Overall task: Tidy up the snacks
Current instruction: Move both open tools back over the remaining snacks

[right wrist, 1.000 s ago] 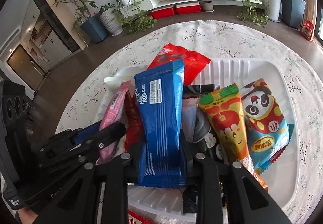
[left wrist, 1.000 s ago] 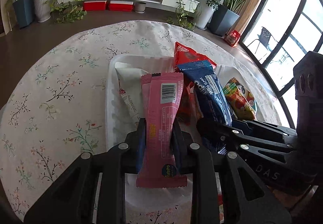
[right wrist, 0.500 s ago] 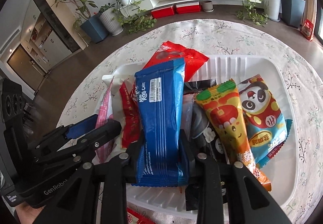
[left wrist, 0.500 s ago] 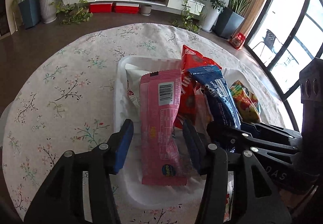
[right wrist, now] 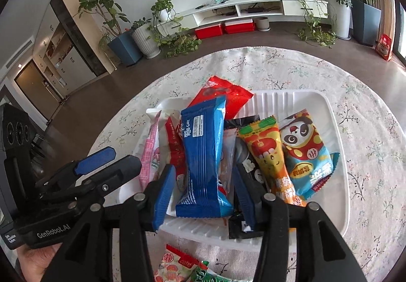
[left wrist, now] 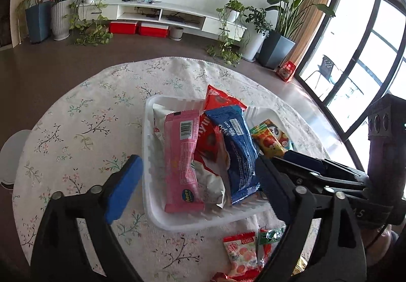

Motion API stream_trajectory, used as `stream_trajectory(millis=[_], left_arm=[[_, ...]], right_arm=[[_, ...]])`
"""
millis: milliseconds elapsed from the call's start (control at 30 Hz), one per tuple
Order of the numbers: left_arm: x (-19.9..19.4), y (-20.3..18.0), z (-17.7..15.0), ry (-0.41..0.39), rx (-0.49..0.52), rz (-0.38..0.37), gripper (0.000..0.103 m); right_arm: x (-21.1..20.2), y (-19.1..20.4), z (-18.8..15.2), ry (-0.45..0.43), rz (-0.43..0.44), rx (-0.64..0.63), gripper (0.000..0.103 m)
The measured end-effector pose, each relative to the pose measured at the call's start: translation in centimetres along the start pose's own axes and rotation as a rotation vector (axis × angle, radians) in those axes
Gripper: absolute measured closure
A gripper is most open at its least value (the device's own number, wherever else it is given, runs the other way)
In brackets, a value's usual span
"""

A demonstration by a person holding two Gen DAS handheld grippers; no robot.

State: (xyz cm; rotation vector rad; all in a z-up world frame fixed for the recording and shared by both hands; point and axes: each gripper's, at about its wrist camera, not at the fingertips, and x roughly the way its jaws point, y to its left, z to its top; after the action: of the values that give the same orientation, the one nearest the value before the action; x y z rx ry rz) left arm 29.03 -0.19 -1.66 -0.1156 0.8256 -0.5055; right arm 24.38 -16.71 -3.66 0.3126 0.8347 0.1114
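Snacks sit packed side by side in the white plastic tray on the round counter. A second ago each pair of tongs pinched a packet; now both have let go. The left tongs are opening, very wide, with the pink wafer bar lying free between the pads. The right tongs are opening too, about halfway, and the blue roll cake packet lies loose between them. Both bars look placed, so this pair seems done. Beside them lie a red packet, an orange packet and a panda packet. More loose sweets wait on the floral tablecloth in front of the tray, likely next. Behind: brown floor, potted plants, a white TV shelf with red boxes, a big window
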Motion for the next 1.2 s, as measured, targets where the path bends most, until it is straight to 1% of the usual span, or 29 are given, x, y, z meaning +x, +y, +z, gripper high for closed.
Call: stream_trajectory(millis=[33, 67, 100, 133, 200, 333, 467, 600, 700, 833, 933, 967, 1067, 1200], left_arm=[[-0.9, -0.3, -0.4, -0.012, 0.007, 0.007, 0.0], [-1.9, -0.6, -0.9, -0.021, 0.014, 0.015, 0.0], [-2.7, -0.8, -1.4, -0.03, 0.015, 0.021, 0.0], [-3.5, -1.0, -2.1, -0.038, 0.016, 0.027, 0.0], [-4.8, -1.7, -3.7, -0.031, 0.026, 0.028, 0.0], [-6.4, -3.2, -7.7, 0.009, 0.033, 0.007, 0.0], [-7.7, -4.9, -12.0, 0.046, 0.048, 0.014, 0.0], [-8.3, -6.0, -16.0, 0.098, 0.049, 0.006, 0.0], [-8.4, -6.5, -17.9, 0.117, 0.048, 0.015, 0.0], [-8.4, -6.8, -18.3, 0.13, 0.035, 0.037, 0.0], [-7.9, -7.1, -17.4, 0.153, 0.039, 0.045, 0.0], [-7.5, -7.3, -17.2, 0.17, 0.047, 0.052, 0.0], [-6.8, -7.7, -16.7, 0.185, 0.094, 0.063, 0.0], [-6.1, -7.3, -15.4, 0.214, 0.16, 0.066, 0.0]], right_arm=[[-0.9, -0.2, -0.3, -0.018, 0.01, 0.002, 0.034], [-2.0, -0.5, -0.7, -0.038, 0.024, 0.01, 0.03], [-3.1, -0.9, -1.2, -0.059, 0.04, 0.022, 0.023], [-4.2, -1.3, -1.6, -0.08, 0.048, 0.035, 0.018], [-6.5, -2.0, -2.8, -0.116, 0.055, 0.054, 0.014], [-10.1, -3.2, -5.8, -0.143, 0.048, 0.08, 0.014], [-12.5, -4.2, -9.1, -0.151, 0.009, 0.087, 0.013], [-13.5, -4.0, -12.7, -0.13, -0.028, 0.055, 0.013], [-13.3, -3.9, -15.2, -0.092, -0.035, 0.042, 0.013], [-12.7, -3.3, -17.0, -0.05, -0.047, 0.013, 0.013], [-12.5, -3.0, -17.7, -0.041, -0.033, 0.015, 0.013], [-12.4, -2.9, -17.7, -0.039, -0.032, 0.012, 0.013], [-12.2, -2.6, -18.0, -0.033, -0.045, -0.009, 0.013], [-12.1, -2.7, -18.1, -0.027, -0.06, -0.017, 0.013]])
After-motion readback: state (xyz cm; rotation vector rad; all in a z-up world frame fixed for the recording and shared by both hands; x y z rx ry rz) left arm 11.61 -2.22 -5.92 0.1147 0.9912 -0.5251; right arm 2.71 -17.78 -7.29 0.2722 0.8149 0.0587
